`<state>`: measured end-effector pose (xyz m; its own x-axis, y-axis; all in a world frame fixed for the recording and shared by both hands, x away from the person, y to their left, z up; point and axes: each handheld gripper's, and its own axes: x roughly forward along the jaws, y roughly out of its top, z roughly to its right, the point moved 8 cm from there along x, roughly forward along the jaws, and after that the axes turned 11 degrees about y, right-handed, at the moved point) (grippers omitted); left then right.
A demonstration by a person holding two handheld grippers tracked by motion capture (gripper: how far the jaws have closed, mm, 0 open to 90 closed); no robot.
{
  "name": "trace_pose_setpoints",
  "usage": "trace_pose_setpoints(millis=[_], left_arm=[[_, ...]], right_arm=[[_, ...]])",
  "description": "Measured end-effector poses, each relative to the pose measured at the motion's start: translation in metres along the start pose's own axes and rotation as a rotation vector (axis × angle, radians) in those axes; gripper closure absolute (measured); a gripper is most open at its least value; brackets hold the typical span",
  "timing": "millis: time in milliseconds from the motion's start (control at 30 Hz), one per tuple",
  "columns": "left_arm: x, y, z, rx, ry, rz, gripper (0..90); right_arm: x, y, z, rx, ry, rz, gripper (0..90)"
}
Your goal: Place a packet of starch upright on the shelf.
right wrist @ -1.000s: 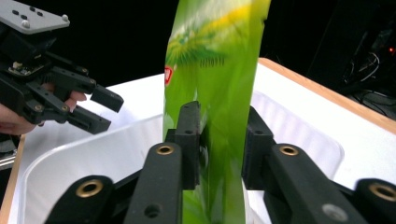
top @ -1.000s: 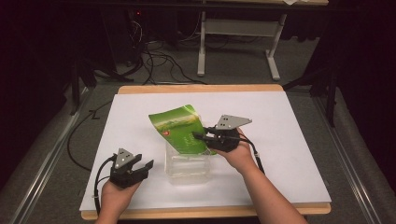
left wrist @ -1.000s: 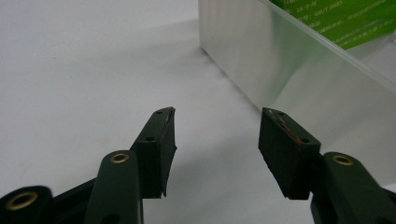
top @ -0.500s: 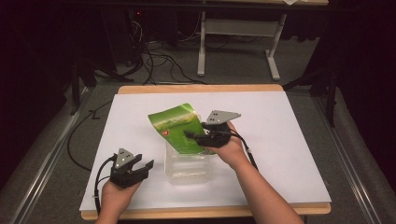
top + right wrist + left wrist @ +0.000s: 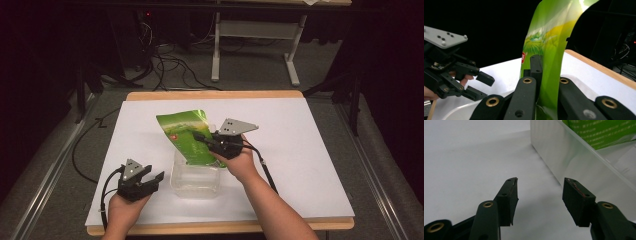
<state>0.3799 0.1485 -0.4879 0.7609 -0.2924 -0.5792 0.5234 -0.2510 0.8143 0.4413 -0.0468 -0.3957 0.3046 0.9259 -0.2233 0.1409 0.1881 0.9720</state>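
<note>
Near the middle of the high view, a pouch (image 5: pixel 187 136) stands tilted with its lower end in a clear container (image 5: pixel 196 177) on the desk (image 5: pixel 310 150). The right gripper (image 5: pixel 200 138) is on the pouch's right edge. The left gripper (image 5: pixel 150 177) sits lower left, just beside the container.

Green pouch (image 5: pixel 189 136) in right tool (image 5: pixel 200 137), now lower, partly inside clear container (image 5: pixel 196 179).

High forward-down overview; two close jaw-level views, probably sharing the clear container (image 5: pixel 584 157).
</note>
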Motion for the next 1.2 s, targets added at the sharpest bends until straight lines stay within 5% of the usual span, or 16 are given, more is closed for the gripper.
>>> trace_pose_setpoints(millis=[200, 333, 467, 567, 633, 733, 967, 1200], left_arm=[[0.0, 0.0, 0.001, -0.001, -0.003, -0.002, 46.5], [0.003, 0.0, 0.002, -0.011, -0.006, -0.006, 46.7], [0.007, 0.001, 0.004, -0.044, -0.033, -0.013, 51.8], [0.013, 0.003, 0.011, -0.078, -0.07, -0.018, 70.9], [0.017, 0.009, 0.013, -0.083, -0.055, -0.004, 81.1], [0.019, 0.02, 0.015, -0.117, -0.057, 0.044, 88.7], [0.042, 0.018, 0.022, -0.125, -0.076, 0.007, 90.0], [0.045, 0.018, 0.032, -0.089, -0.124, 0.005, 90.0]], right_arm=[[0.0, -0.017, 0.003, 0.005, -0.032, -0.036, 86.8], [-0.015, -0.023, 0.003, 0.006, -0.05, -0.062, 71.1], [-0.037, -0.039, 0.0, 0.04, -0.056, -0.095, 66.9], [-0.05, -0.057, -0.005, 0.041, -0.07, -0.145, 70.6], [-0.056, -0.066, -0.005, 0.055, -0.09, -0.171, 76.8], [-0.058, -0.076, -0.004, 0.07, -0.099, -0.21, 80.9], [-0.055, -0.082, -0.002, 0.085, -0.109, -0.247, 90.0], [-0.049, -0.088, 0.0, 0.111, -0.099, -0.271, 90.0]])
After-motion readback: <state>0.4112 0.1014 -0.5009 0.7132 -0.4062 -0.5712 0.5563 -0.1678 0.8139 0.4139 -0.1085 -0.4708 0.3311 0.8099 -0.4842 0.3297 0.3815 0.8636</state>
